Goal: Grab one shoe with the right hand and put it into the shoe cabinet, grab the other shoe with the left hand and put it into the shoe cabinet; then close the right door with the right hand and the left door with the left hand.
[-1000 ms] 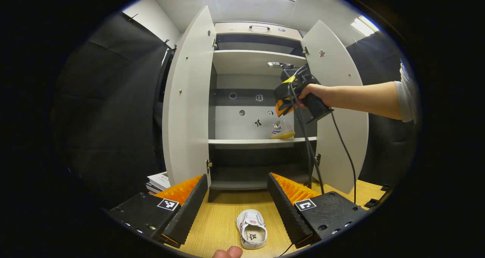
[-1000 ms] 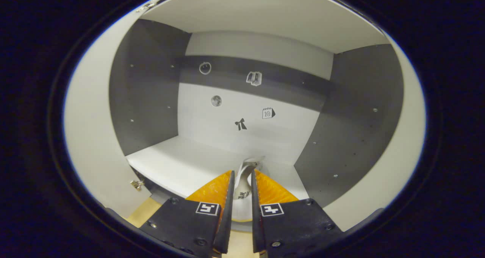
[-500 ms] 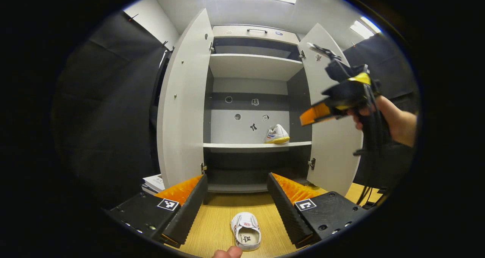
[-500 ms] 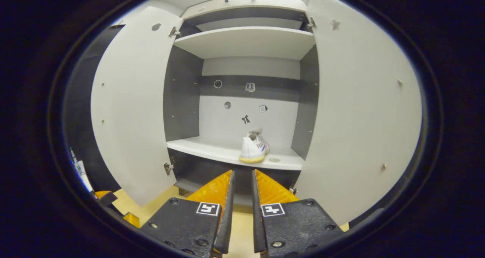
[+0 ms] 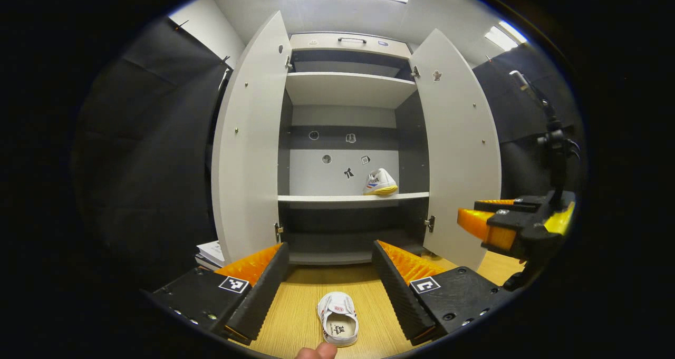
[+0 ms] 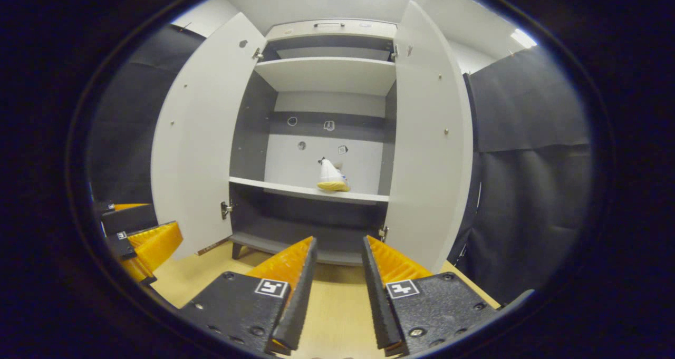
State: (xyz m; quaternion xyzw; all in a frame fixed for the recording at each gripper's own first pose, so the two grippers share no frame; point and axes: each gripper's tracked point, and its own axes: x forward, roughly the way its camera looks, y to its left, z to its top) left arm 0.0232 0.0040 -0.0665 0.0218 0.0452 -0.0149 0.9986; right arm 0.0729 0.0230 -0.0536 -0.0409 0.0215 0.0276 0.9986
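Observation:
A white shoe lies on the wooden table, opening up, between the fingers of my open left gripper and touching neither. The other white shoe, with a yellow sole, stands on the right part of the middle shelf of the shoe cabinet. Both doors stand wide open: the left door and the right door. In the right gripper view, my right gripper hangs open and empty above the table, well back from the shelved shoe. The right gripper also appears at the right of the left gripper view.
A stack of books lies by the cabinet's left foot. A dark stand rises at the far right. The top shelf and bottom compartment hold nothing. The left gripper sits low at the left.
The right gripper let go of the shoe on the middle shelf, pulled back out of the cabinet and dropped low to the right, its fingers now wider apart. The left gripper barely moved.

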